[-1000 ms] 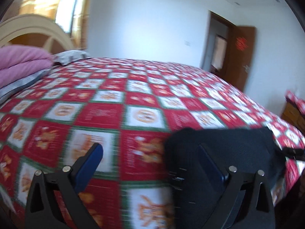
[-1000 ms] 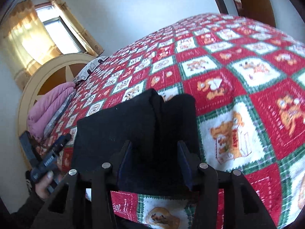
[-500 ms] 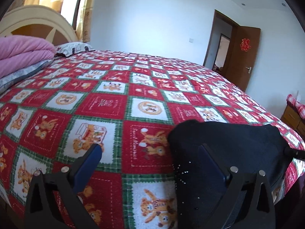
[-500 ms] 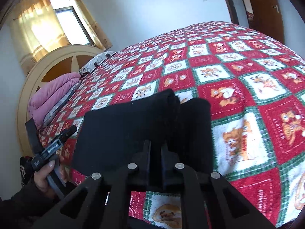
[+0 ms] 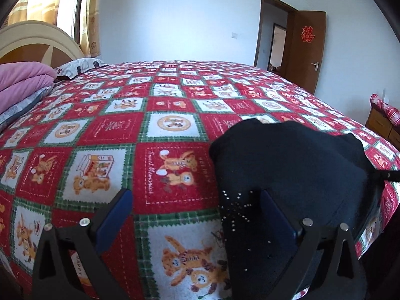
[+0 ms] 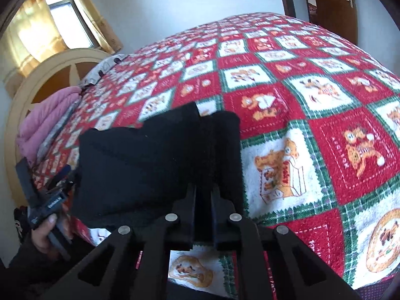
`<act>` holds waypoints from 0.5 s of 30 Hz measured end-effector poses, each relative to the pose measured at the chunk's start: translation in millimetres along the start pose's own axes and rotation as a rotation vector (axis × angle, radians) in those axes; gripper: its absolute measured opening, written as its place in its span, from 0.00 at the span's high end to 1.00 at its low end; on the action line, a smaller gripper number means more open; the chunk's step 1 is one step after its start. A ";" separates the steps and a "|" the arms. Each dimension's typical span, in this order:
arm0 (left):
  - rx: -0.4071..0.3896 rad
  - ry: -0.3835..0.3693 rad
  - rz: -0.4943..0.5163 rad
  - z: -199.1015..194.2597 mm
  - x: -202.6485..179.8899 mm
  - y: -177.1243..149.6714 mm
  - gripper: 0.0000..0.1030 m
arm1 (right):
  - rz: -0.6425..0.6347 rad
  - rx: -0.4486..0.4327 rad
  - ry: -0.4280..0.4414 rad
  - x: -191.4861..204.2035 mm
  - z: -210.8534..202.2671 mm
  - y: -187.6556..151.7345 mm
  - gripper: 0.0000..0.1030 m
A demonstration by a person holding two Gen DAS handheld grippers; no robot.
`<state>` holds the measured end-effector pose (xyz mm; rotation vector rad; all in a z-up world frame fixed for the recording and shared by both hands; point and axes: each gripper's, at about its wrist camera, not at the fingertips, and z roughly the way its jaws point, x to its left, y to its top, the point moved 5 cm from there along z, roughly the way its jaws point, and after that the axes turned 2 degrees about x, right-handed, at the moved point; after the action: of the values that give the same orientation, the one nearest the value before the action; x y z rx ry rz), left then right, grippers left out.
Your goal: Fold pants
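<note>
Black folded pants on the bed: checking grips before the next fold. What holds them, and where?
The right gripper pinches the black folded pants at their near edge; the left gripper is open, holding nothing.

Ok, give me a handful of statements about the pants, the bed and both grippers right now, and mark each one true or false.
1. The black pants lie on a red and white checked bedspread. True.
2. The left gripper is clamped on the pants. False: its jaws stand wide open, one finger over the bedspread, the other over the pants.
3. The right gripper has its jaws nearly together at the near edge of the pants. True; they have just eased apart a little, with black cloth between them.
4. The pants hang off the headboard. False: they lie near the bed's near edge, far from it.
5. A pink quilt sits by the headboard. True.
6. The door is shut. False: it stands open.
</note>
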<state>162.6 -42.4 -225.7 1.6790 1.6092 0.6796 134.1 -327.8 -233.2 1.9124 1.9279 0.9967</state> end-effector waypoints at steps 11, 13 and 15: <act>0.004 0.022 0.018 -2.3 -6.1 -2.2 0.00 | 0.145 -0.054 0.172 -0.6 25.4 51.7 0.54; 0.007 0.028 0.027 -1.2 -6.4 -3.6 0.00 | 0.178 -0.055 0.194 -3.7 36.7 53.8 0.87; 0.014 0.027 0.028 1.7 -6.3 -5.4 0.00 | 0.169 -0.077 0.202 -3.1 30.4 54.9 0.91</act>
<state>160.0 -49.0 -230.3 1.7123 1.6151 0.7098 196.0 -327.1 -222.6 2.0262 1.8212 1.3391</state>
